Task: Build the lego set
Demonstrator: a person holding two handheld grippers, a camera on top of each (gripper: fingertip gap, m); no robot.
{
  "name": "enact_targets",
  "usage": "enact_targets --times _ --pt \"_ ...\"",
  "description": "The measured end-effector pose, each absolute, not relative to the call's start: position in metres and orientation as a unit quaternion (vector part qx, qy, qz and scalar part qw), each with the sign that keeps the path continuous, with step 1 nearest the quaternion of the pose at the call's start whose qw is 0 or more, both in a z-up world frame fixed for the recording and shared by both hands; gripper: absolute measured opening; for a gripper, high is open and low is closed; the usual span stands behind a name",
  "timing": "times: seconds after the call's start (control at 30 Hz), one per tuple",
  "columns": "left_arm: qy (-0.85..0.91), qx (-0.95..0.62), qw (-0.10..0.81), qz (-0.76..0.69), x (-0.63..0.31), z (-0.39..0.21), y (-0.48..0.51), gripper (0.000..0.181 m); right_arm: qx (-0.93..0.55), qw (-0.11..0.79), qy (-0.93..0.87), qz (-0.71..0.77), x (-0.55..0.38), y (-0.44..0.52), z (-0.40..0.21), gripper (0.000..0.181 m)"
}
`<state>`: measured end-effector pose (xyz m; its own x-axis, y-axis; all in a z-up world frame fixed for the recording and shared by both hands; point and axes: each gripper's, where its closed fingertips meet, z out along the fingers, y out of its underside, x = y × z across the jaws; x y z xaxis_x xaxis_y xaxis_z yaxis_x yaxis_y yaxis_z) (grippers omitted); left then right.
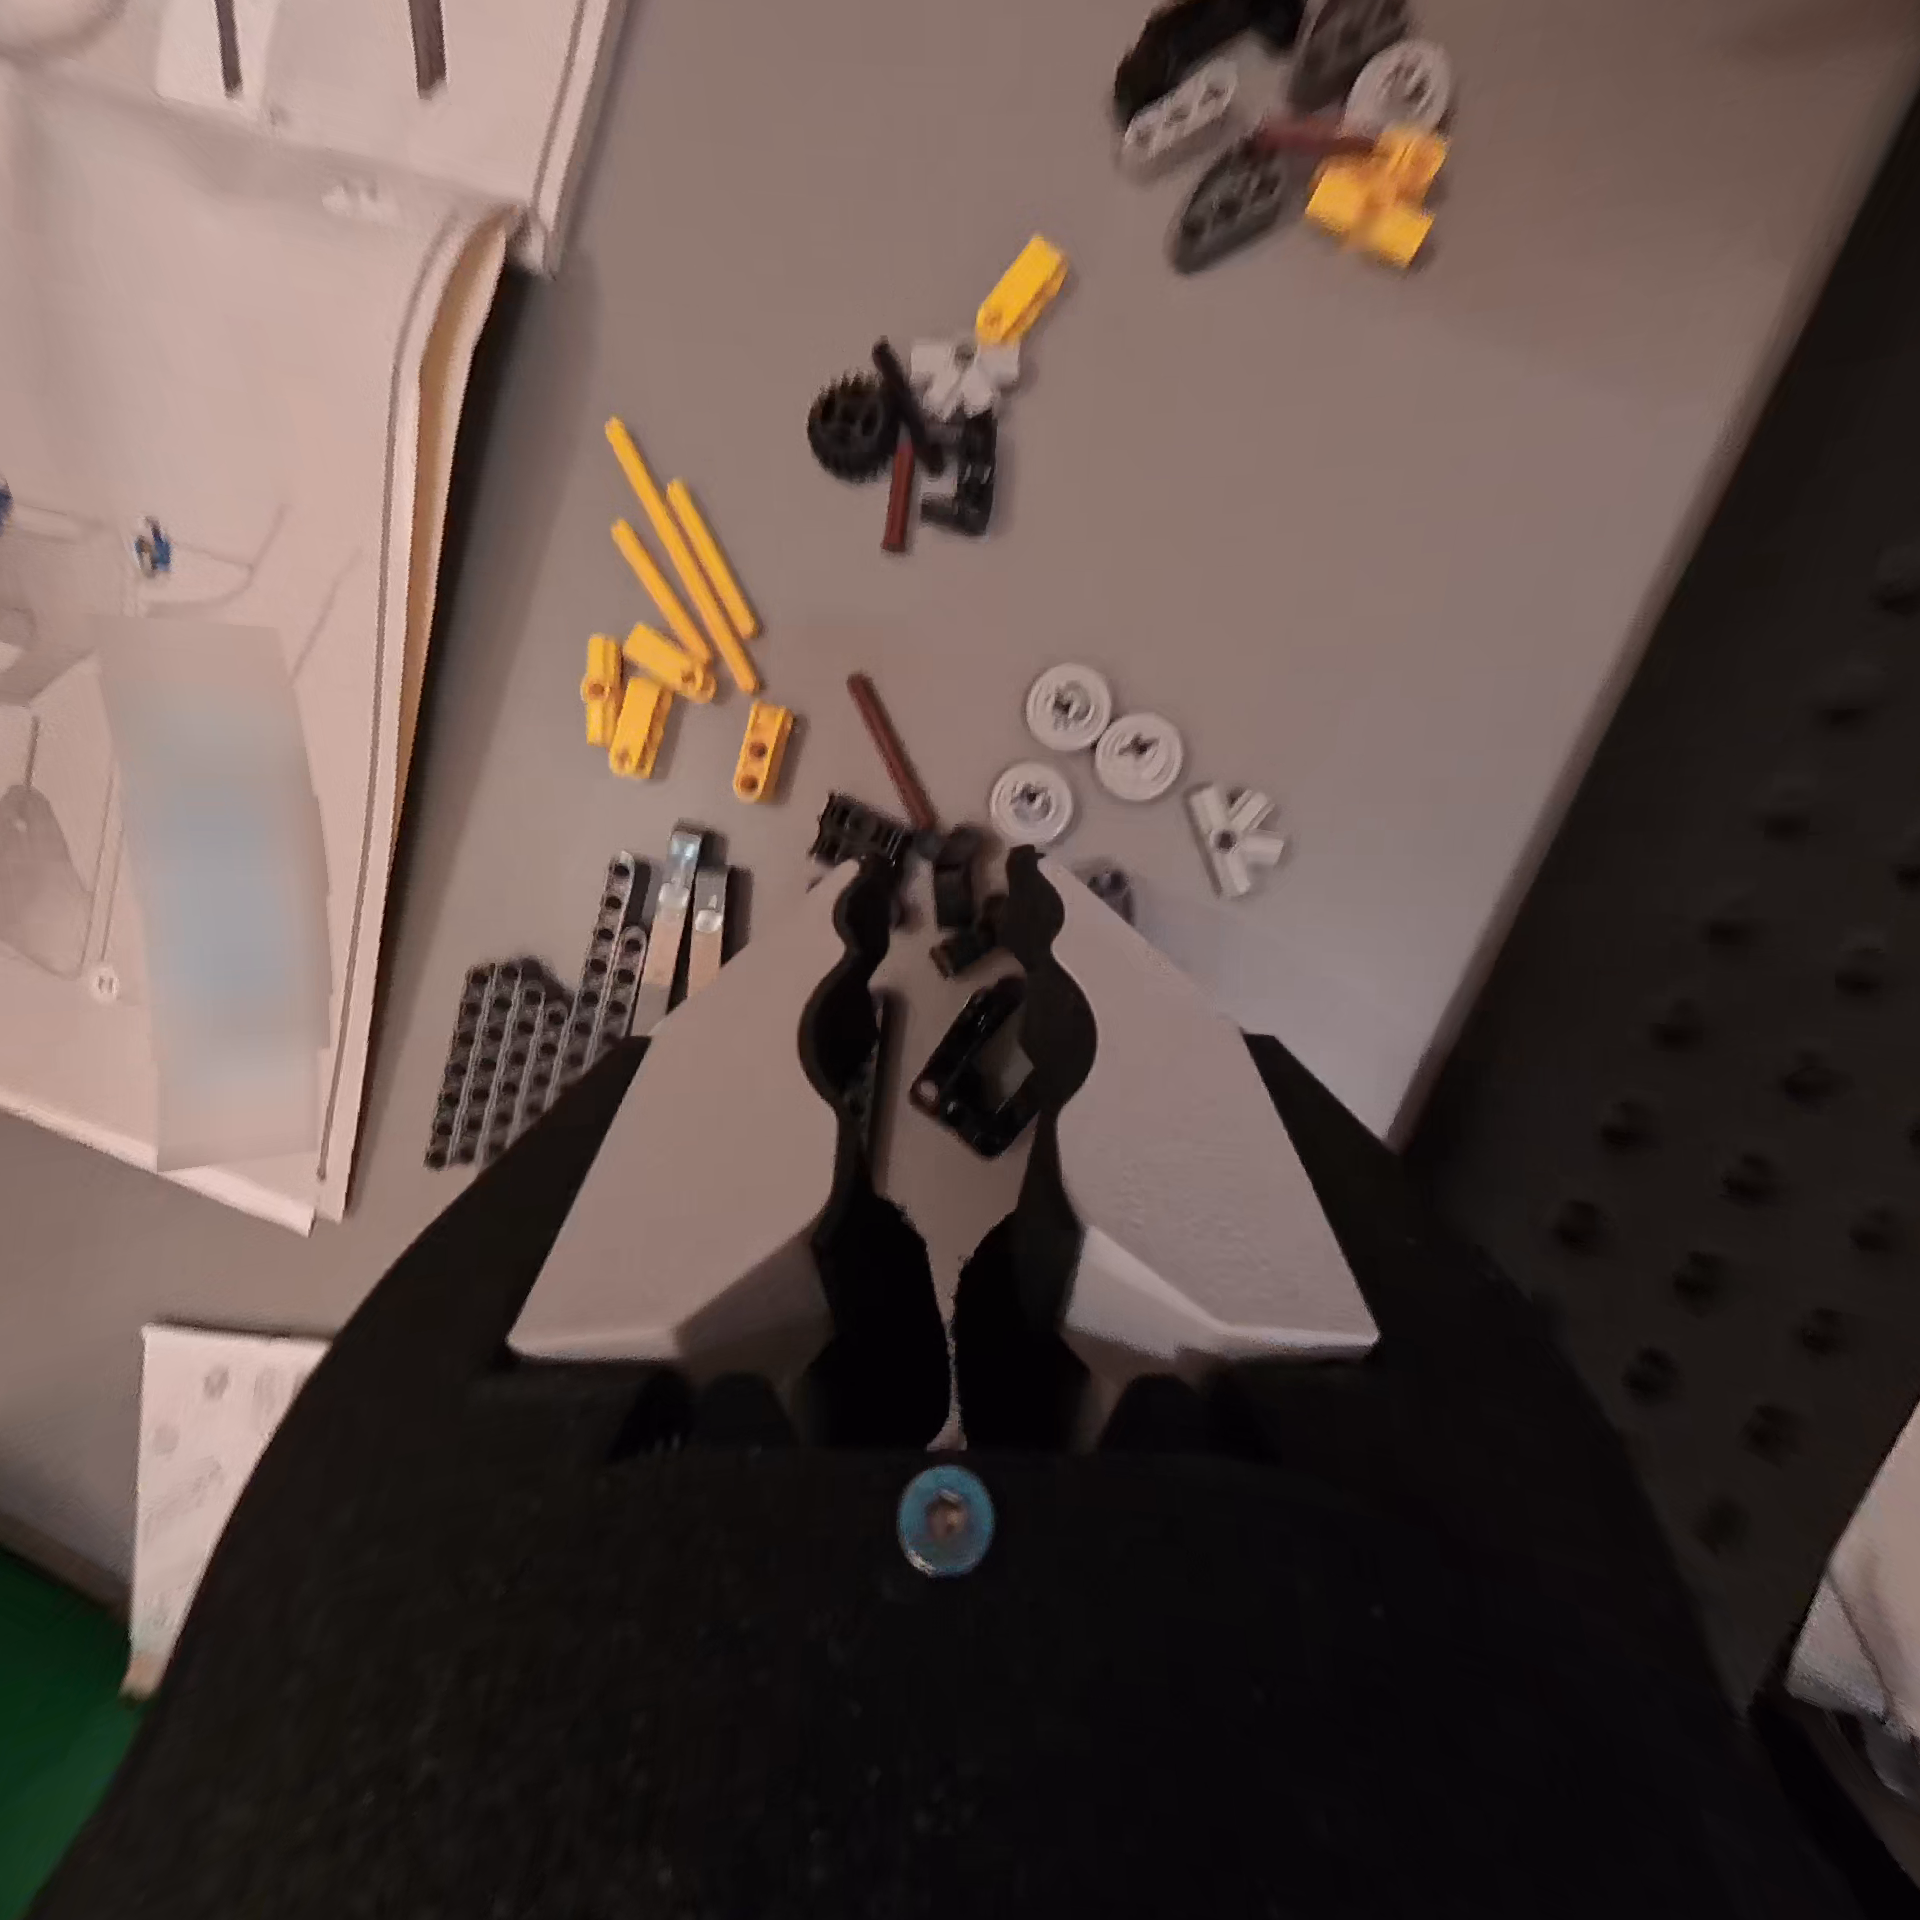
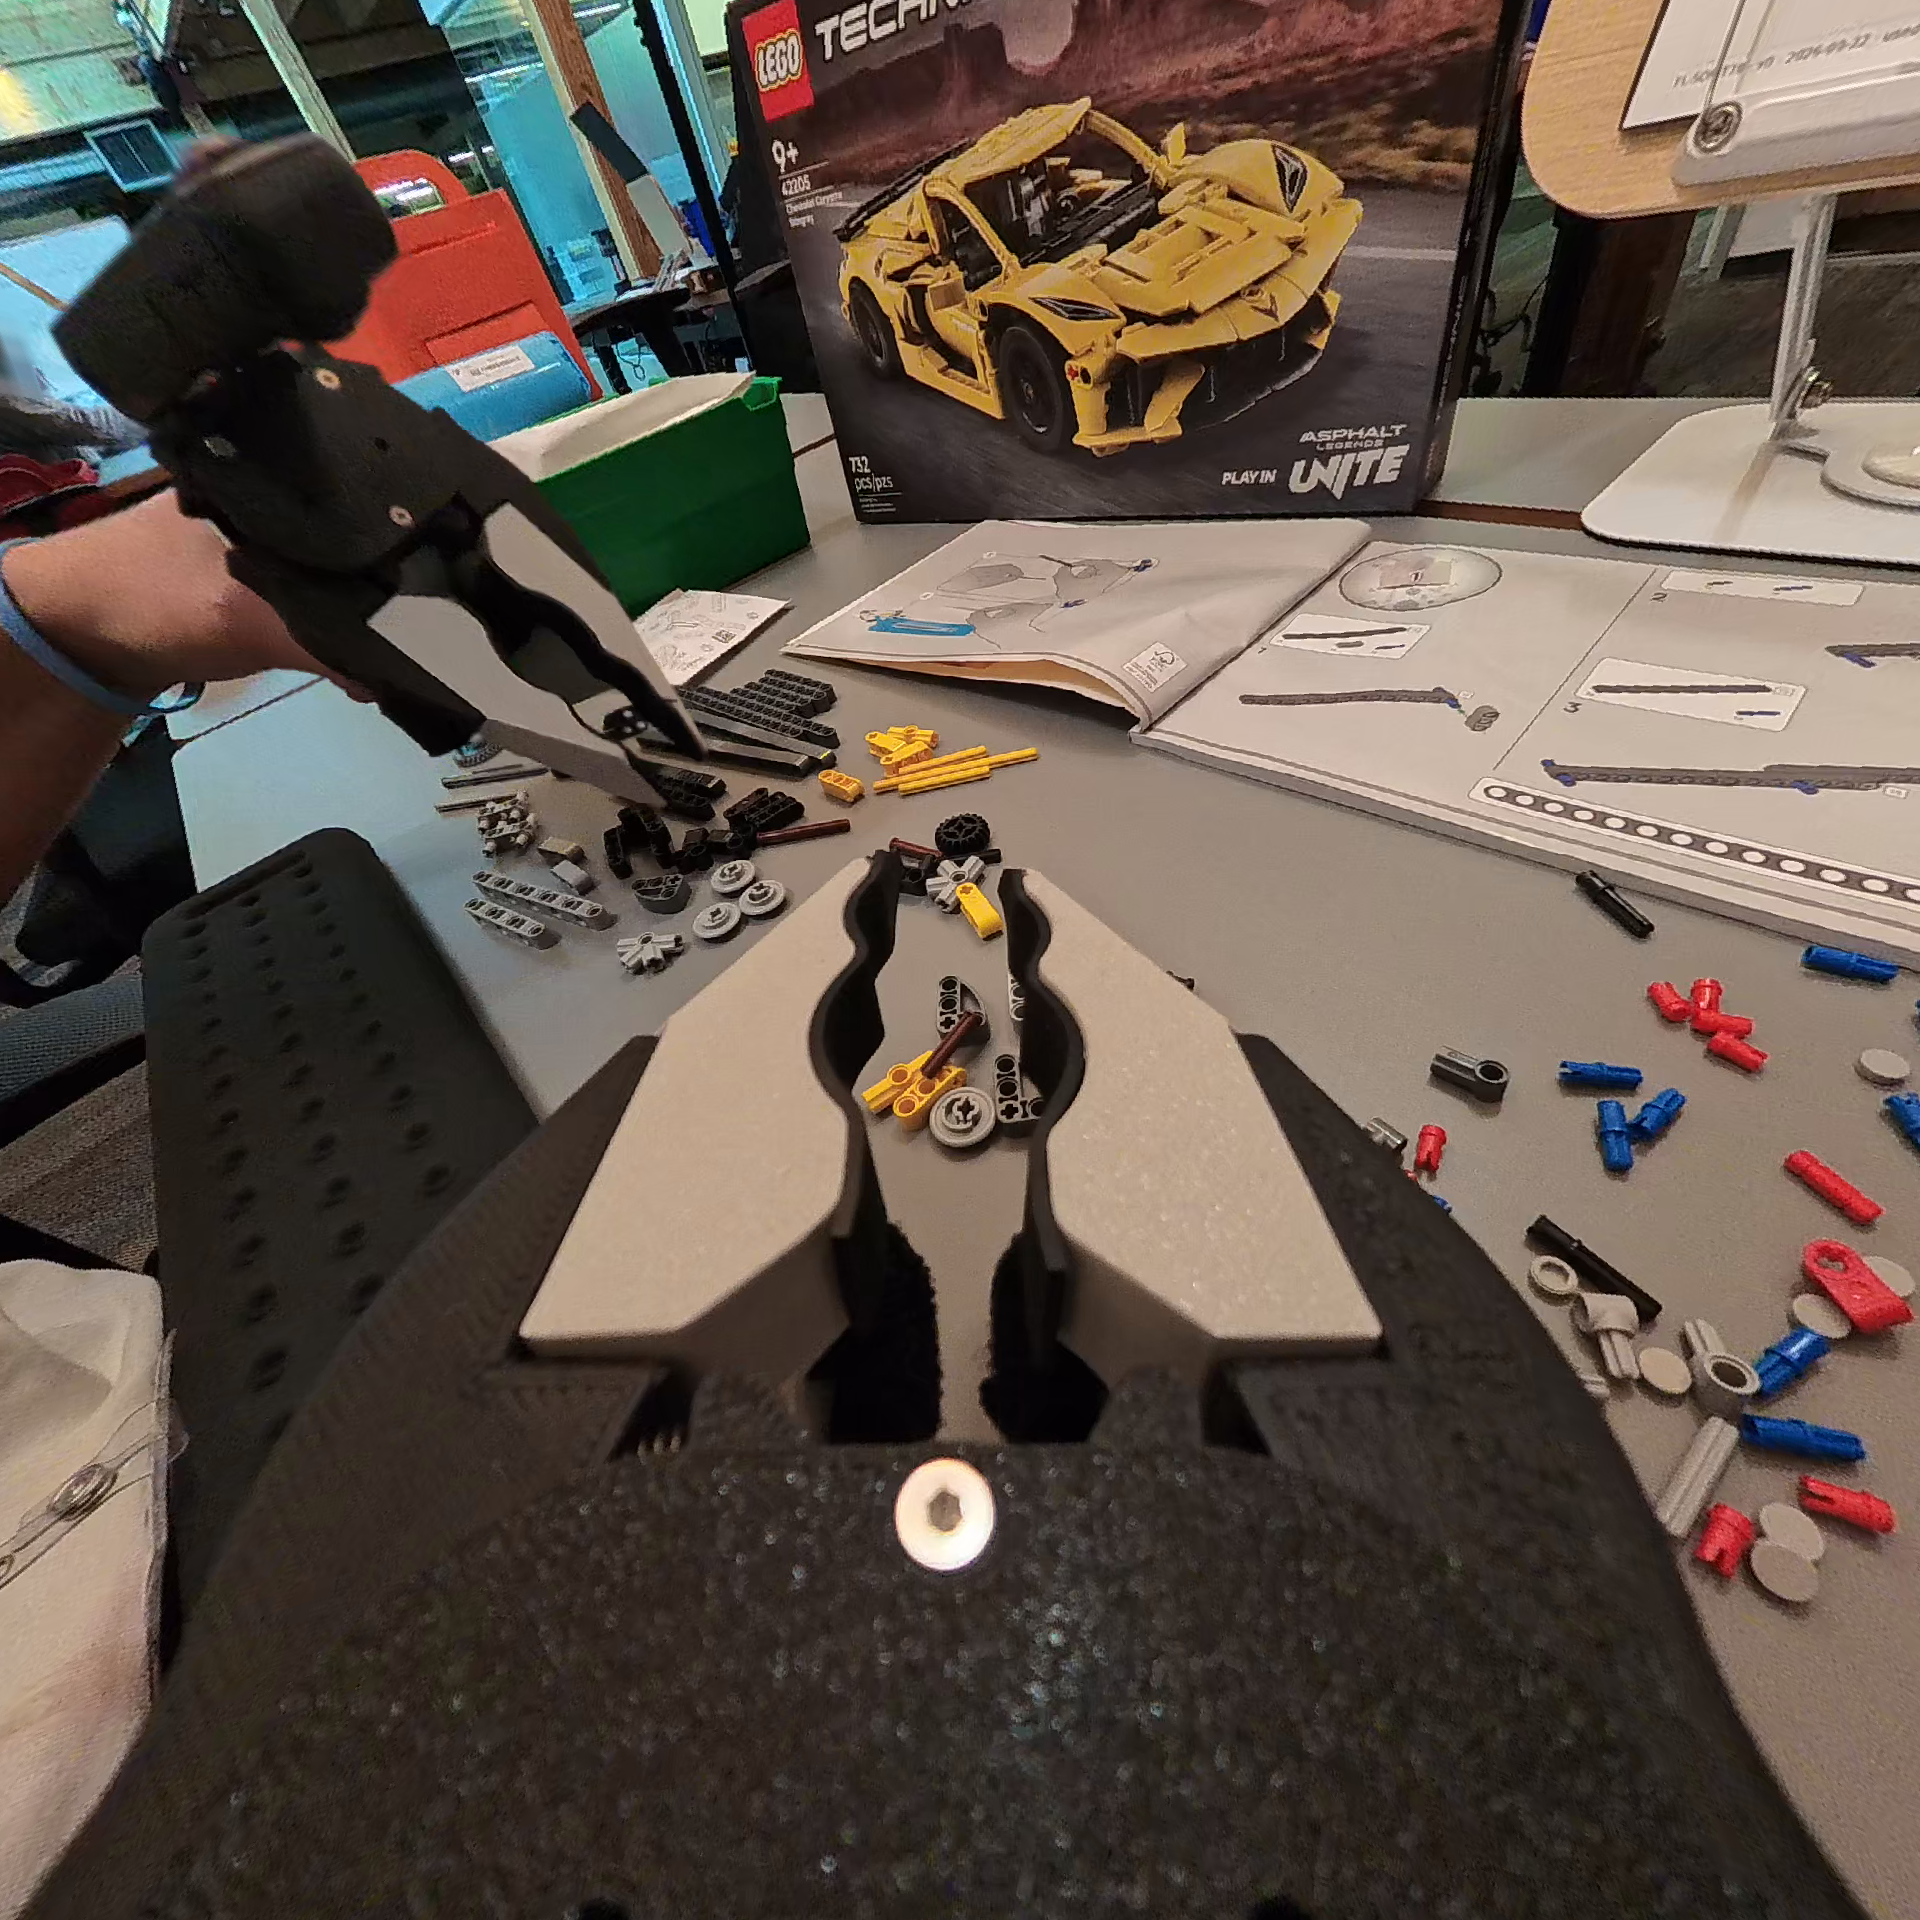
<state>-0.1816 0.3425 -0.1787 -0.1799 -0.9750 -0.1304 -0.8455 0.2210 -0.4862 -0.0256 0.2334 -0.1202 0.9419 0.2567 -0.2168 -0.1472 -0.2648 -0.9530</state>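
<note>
lego pieces lie sorted in small heaps across the grey counter (image 2: 1299, 935), with the set's box (image 2: 1122, 260) standing upright at the far edge and the open instruction booklet (image 2: 1455, 665) lying flat just in front of it. left tongs (image 1: 940, 868) point down over the dark pieces and grasp a small black frame piece (image 1: 977, 1070), which sits between the jaws farther back from the tips; in the right wrist view the same piece (image 2: 627, 720) shows pinched in those tongs, above the row of long black beams (image 2: 769, 717). yellow axles (image 1: 681, 551) and yellow connectors (image 1: 634, 696) lie just beyond, near three light grey discs (image 1: 1101, 753). right tongs (image 2: 940, 883) are released and hold nothing, with a small cluster of yellow, grey and brown pieces (image 2: 951, 1081) on the counter seen through the gap. blue and red pins (image 2: 1704, 1081) are scattered to the right.
</note>
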Motion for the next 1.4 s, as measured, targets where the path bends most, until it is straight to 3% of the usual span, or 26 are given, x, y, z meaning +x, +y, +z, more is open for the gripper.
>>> enact_targets --times 0.37,0.77,0.87,0.97,1.2,1.4 --pt "0.781 -0.541 0.169 -0.264 -0.072 -0.191 0.250 0.022 -0.770 0.615 -0.027 0.168 -0.022 0.232 -0.116 0.019" --pt "0.784 -0.540 0.166 -0.257 -0.067 -0.209 0.234 0.030 -0.770 0.614 -0.031 0.171 -0.024 0.232 -0.116 0.020" --pt "0.793 -0.536 0.169 -0.237 -0.064 -0.214 0.233 0.029 -0.770 0.614 -0.031 0.170 -0.024 0.232 -0.116 0.019" --pt "0.795 -0.532 0.160 -0.243 -0.064 -0.214 0.228 0.014 -0.769 0.615 -0.030 0.171 -0.023 0.232 -0.116 0.020" --pt "0.786 -0.548 0.193 -0.212 -0.088 -0.202 0.258 0.013 -0.770 0.614 -0.031 0.171 -0.024 0.232 -0.116 0.020" --pt "0.738 -0.604 0.230 -0.197 -0.104 -0.180 0.344 0.013 -0.771 0.612 -0.032 0.171 -0.024 0.232 -0.117 0.020"
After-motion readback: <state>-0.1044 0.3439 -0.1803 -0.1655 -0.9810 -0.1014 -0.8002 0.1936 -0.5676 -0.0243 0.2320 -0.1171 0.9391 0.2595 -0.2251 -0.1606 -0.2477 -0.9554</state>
